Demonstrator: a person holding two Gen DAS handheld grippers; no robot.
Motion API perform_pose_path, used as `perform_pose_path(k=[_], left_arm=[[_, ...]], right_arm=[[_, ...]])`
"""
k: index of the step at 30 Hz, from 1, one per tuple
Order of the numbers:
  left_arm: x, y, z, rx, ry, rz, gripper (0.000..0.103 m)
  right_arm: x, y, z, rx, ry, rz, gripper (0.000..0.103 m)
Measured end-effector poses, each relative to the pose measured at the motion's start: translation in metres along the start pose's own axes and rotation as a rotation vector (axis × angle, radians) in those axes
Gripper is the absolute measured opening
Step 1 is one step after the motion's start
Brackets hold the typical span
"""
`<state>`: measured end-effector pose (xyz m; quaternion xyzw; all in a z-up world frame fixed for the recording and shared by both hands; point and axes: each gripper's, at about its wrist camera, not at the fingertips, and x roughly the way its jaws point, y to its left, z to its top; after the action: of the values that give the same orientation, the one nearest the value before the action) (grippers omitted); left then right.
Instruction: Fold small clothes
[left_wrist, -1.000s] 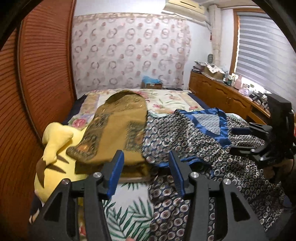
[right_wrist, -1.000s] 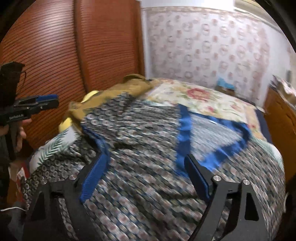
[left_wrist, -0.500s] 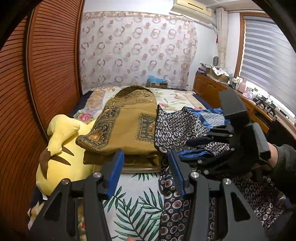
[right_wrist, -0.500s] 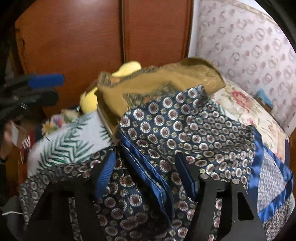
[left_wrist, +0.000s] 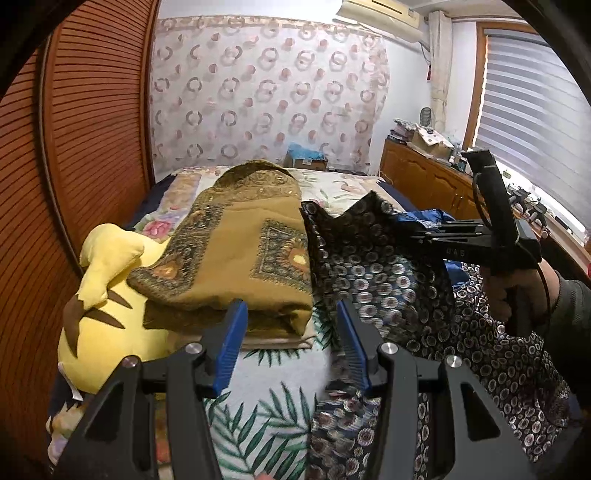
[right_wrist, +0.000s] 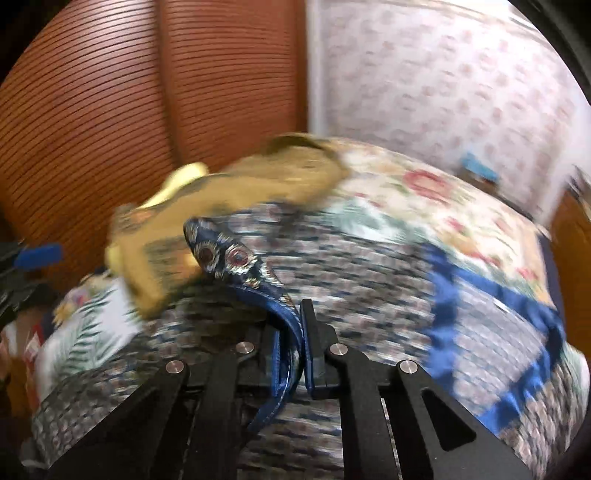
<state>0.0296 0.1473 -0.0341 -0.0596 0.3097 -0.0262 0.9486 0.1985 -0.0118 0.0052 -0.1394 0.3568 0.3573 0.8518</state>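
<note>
Patterned navy scarf (right_wrist: 236, 258) lies spread over the bed (left_wrist: 258, 398); your right gripper (right_wrist: 295, 332) is closing its jaws on the blue hem, pads pinching it. Your left gripper (left_wrist: 291, 332) hovers half open, holding nothing, before the folded mustard cloth (left_wrist: 236, 254).

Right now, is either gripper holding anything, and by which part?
Right gripper is closing on the patterned scarf, pinching its blue hem near a corner. Left gripper is open and holds nothing.
</note>
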Motion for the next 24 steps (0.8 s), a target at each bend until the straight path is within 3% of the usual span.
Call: perform_pose_path(k=[3, 6, 7, 8, 17, 20, 24], left_arm=[[0.012, -0.005, 0.007, 0.016, 0.012, 0.000, 0.049], [0.028, -0.015, 0.015, 0.031, 0.031, -0.016, 0.049], [0.034, -0.018, 0.017, 0.040, 0.041, -0.021, 0.049], [0.038, -0.021, 0.020, 0.050, 0.048, -0.025, 0.049], [0.088, -0.037, 0.037, 0.070, 0.143, -0.091, 0.049], [0.102, -0.039, 0.038, 0.062, 0.176, -0.122, 0.034], [0.120, -0.043, 0.041, 0.082, 0.227, -0.088, 0.028]], right_arm=[[0.000, -0.025, -0.008, 0.068, 0.028, -0.078, 0.012], [-0.002, -0.036, -0.011, 0.085, 0.031, -0.106, 0.041], [-0.006, -0.039, -0.013, 0.085, 0.030, -0.107, 0.056], [-0.010, -0.042, -0.014, 0.087, 0.023, -0.113, 0.059], [-0.064, -0.077, -0.053, 0.092, -0.001, -0.147, 0.059], [-0.079, -0.097, -0.074, 0.124, 0.004, -0.166, 0.059], [-0.097, -0.117, -0.104, 0.159, 0.017, -0.194, 0.059]])
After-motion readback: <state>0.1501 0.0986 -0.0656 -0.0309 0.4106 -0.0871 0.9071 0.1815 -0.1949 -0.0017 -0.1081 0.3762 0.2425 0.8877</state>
